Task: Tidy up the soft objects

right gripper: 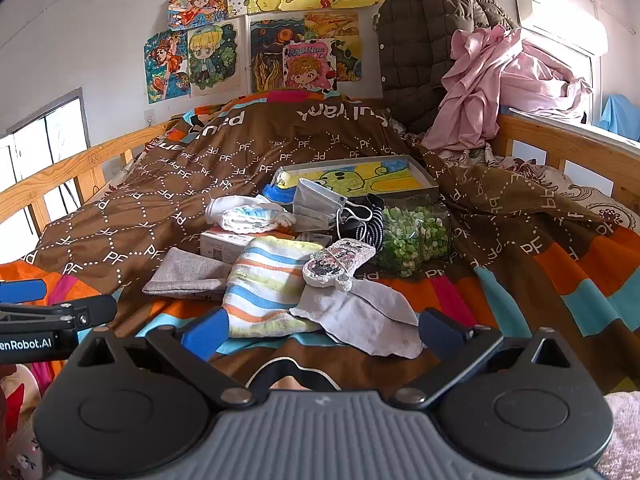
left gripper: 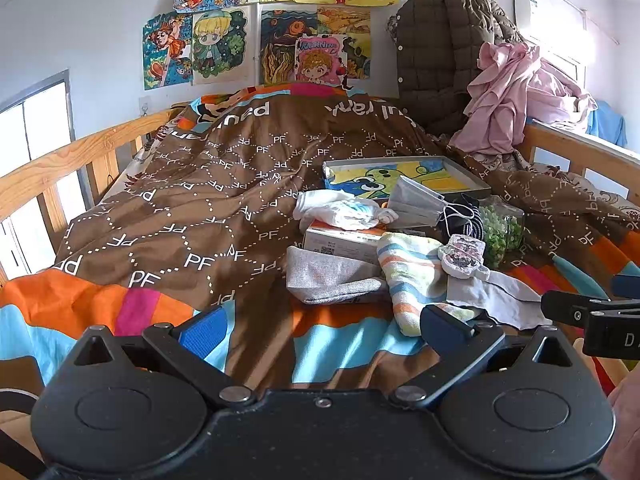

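Note:
A pile of soft things lies on the bed's brown quilt (left gripper: 192, 208). A striped towel (right gripper: 268, 288) sits at the front with a grey cloth (right gripper: 360, 320) beside it and a small patterned plush piece (right gripper: 336, 264) on top. Left of the towel is a grey fabric pouch (left gripper: 332, 276). Behind lie white socks (left gripper: 340, 208), a grey face mask (left gripper: 416, 200) and a dark striped item (right gripper: 370, 228). My left gripper (left gripper: 324, 328) is open, just short of the towel. My right gripper (right gripper: 320, 332) is open too, the towel and cloth edges between its fingers.
A framed frog picture (left gripper: 404, 176), a white-orange box (left gripper: 344, 240) and a bag of green bits (right gripper: 416, 240) sit among the pile. A brown jacket (left gripper: 440, 52) and pink clothes (left gripper: 516, 92) hang at the back right. Wooden rails (left gripper: 60, 160) line both sides.

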{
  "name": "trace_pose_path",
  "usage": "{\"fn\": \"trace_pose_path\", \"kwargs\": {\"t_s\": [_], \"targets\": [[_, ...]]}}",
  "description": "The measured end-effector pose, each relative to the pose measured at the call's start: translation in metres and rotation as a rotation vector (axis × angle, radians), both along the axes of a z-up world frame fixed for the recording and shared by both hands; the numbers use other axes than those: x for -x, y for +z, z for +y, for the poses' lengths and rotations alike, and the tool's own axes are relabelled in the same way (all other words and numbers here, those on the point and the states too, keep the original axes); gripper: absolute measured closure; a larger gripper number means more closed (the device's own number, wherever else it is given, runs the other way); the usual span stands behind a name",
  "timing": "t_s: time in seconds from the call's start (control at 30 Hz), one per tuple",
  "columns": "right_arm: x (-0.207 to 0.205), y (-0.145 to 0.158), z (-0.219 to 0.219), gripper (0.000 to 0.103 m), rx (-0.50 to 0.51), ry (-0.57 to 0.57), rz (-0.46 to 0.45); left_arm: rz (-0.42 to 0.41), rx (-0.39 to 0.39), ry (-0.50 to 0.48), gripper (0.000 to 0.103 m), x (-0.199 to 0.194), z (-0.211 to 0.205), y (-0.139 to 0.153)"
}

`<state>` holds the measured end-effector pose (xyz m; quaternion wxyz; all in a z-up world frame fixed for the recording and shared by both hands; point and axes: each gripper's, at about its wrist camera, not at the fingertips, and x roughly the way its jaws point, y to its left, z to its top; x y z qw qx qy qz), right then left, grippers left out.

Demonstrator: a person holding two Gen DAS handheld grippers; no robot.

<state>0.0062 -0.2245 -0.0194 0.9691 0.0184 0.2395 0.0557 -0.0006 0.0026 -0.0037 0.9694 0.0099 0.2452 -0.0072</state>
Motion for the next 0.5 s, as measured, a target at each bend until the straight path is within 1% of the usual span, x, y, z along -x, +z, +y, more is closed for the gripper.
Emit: {"fn": "trace_pose_path", "kwargs": {"t_s": [0.5], "targets": [[0.0006, 0.0004, -0.0005, 0.000, 0.000, 0.000, 0.000, 0.000, -0.001, -0.001, 0.001, -0.0001, -0.0002, -0.0013]]}}
